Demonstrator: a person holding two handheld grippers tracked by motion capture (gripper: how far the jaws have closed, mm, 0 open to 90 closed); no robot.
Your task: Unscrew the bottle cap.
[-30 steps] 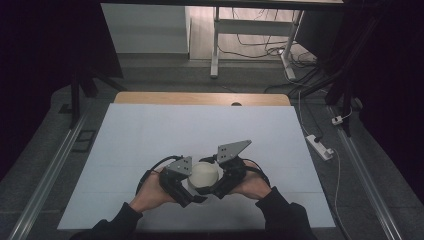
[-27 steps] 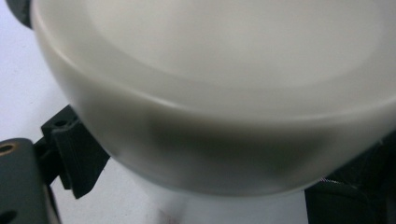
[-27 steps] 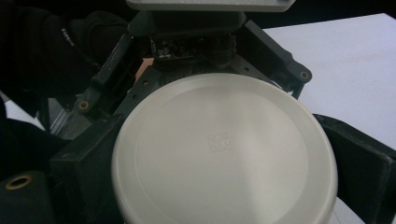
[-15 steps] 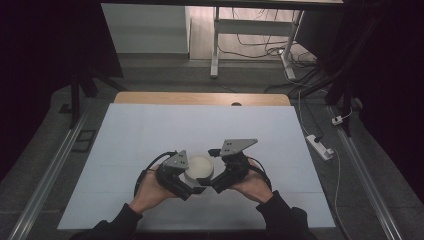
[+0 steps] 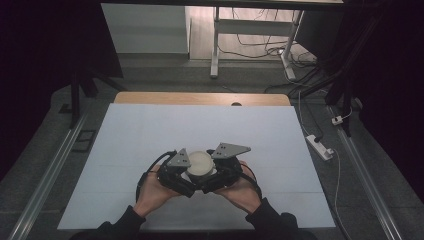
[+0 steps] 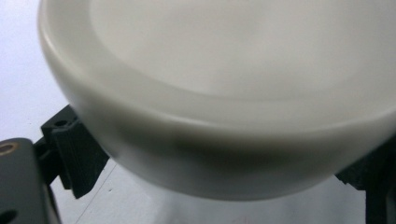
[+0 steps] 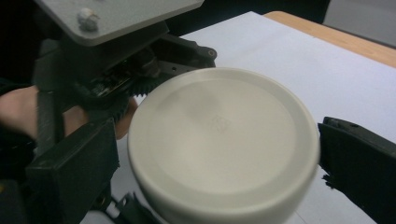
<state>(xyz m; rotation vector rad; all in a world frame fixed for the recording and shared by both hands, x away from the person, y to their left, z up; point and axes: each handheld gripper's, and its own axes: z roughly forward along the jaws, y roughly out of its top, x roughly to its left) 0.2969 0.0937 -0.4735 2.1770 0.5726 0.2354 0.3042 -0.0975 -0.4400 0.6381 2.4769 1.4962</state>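
Round cream-white lid, smooth, flat-topped with rounded rim, held between my two grippers above the white bench, my right gripper clamped across it, my left gripper gripping its near edge

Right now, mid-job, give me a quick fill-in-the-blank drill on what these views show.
1. Both hand-held grippers meet at a round ____ lid.
2. The left hand-held gripper sits on the lid's ____ side in the high view.
3. The table is covered by a ____ sheet.
4. The right hand-held gripper has one jaw on each ____ of the lid.

Missing: white; left; white; side
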